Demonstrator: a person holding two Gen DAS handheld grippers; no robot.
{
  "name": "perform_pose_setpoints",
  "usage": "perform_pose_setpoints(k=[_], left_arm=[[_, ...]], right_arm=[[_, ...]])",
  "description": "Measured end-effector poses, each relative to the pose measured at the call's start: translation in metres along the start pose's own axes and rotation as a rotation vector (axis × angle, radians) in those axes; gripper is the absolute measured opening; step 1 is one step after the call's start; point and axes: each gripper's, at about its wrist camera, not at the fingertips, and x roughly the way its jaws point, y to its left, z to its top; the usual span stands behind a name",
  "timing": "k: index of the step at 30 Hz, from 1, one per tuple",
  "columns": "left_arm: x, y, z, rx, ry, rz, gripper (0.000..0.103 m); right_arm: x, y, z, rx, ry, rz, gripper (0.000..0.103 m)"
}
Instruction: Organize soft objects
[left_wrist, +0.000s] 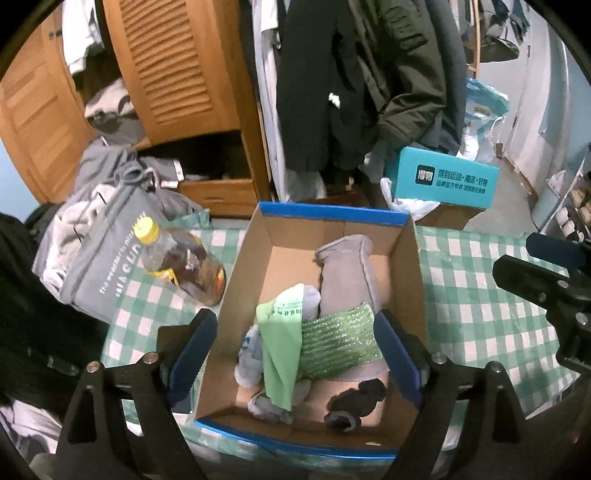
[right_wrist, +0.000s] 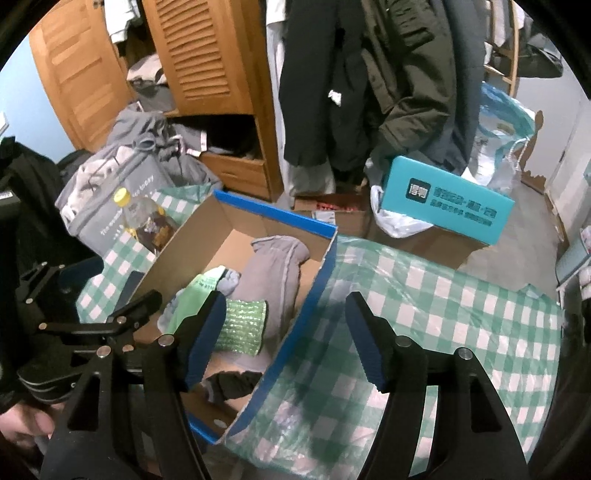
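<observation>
Presently, the cardboard box (left_wrist: 240, 295) with blue-edged rim stands open on the green-and-white checked cloth (left_wrist: 480, 295), and all visible soft items lie inside it. Contents noted: a grey fabric roll (left_wrist: 347, 273) lying lengthwise toward the far wall; a sparkly green pad (left_wrist: 338, 343) resting across its near end; a light green cloth (left_wrist: 280, 343) draped over a pale blue-grey item (left_wrist: 247, 365); and a dark sock bundle (left_wrist: 354, 402) on the box floor near the front right corner. The left gripper (left_wrist: 295, 358) hangs over the box with fingers wide apart and nothing between the pads. The right gripper (right_wrist: 286, 339) straddles the box's right wall, fingers likewise apart and holding nothing. Beside the box on the left lies a yellow-capped bottle (left_wrist: 181, 262) of brown liquid, touching a grey bag (left_wrist: 96, 266) stuffed with clothing. A teal carton (left_wrist: 443, 181) stands beyond the cloth.
</observation>
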Motion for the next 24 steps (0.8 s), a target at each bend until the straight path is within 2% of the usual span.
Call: perform_pose_setpoints(k=[7,12,16,24], left_arm=[[-0.017,-0.012,0.003,0.023,-0.025,-0.024,0.09],[-0.03,-0.017,0.006,0.024,-0.056,-0.023,0.102],[-0.036,-0.022,0.008,0.035,-0.076,-0.01,0.102],[-0.044,-0.029,0.011,0.032,-0.08,-0.05,0.102]], right_arm=[[-0.026,-0.008,-0.005,0.014,-0.049,-0.008,0.066],[-0.041,-0.018,-0.007,0.027,-0.083,-0.018,0.067],[-0.048,-0.026,-0.011,0.037,-0.101,-0.036,0.067],[-0.054,-0.039,-0.015,0.048,-0.124,-0.079,0.067]])
